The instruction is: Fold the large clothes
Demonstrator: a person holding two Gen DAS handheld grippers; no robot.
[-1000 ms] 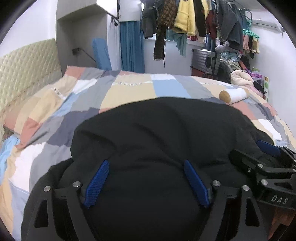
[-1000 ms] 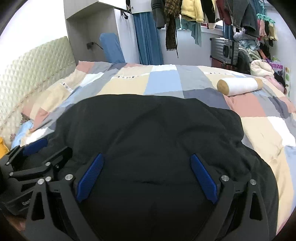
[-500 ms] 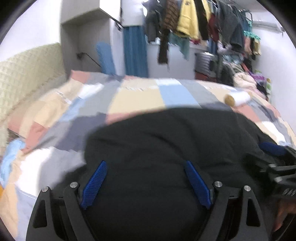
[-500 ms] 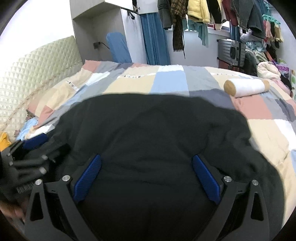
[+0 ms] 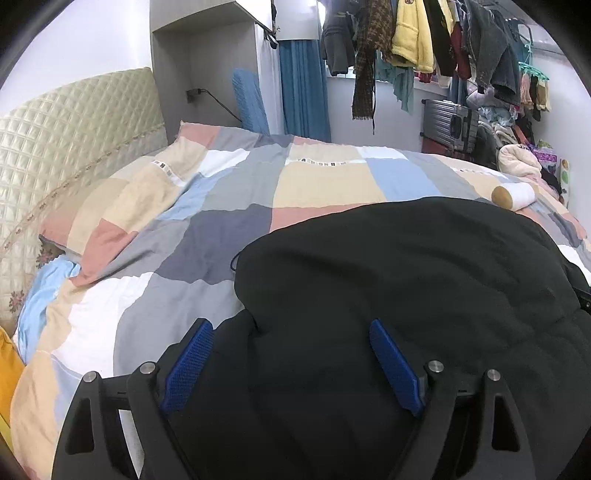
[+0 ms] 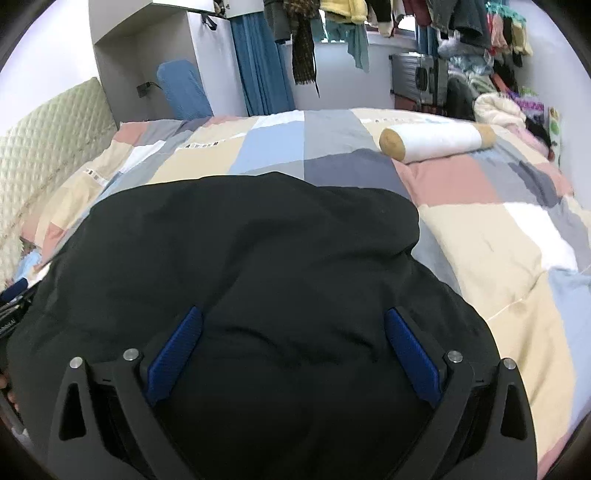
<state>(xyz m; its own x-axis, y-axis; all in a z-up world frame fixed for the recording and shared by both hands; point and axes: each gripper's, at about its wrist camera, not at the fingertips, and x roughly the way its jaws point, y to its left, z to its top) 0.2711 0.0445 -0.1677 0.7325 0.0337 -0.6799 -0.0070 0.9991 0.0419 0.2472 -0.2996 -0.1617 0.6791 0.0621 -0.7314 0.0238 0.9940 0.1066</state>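
A large black garment (image 5: 406, 280) lies bunched on the patchwork quilt (image 5: 314, 184) of a bed; it also fills the middle of the right wrist view (image 6: 251, 251). My left gripper (image 5: 291, 354) is open, its blue pads (image 5: 190, 363) wide apart over the garment's near left edge. My right gripper (image 6: 291, 347) is open above the garment's near right part, blue pads (image 6: 412, 354) spread. The left gripper's tip shows at the left edge of the right wrist view (image 6: 14, 295). Neither gripper holds cloth.
A white bolster with tan ends (image 6: 436, 142) lies on the far right of the quilt. A quilted headboard (image 5: 66, 147) stands at the left. Hanging clothes (image 5: 424, 33), a blue curtain (image 5: 303, 88) and a suitcase (image 5: 450, 122) are beyond the bed.
Both grippers have moved apart: the left one went left, so more quilt shows, and the right one went right. The right gripper has nearly left the left wrist view. Both stay open.
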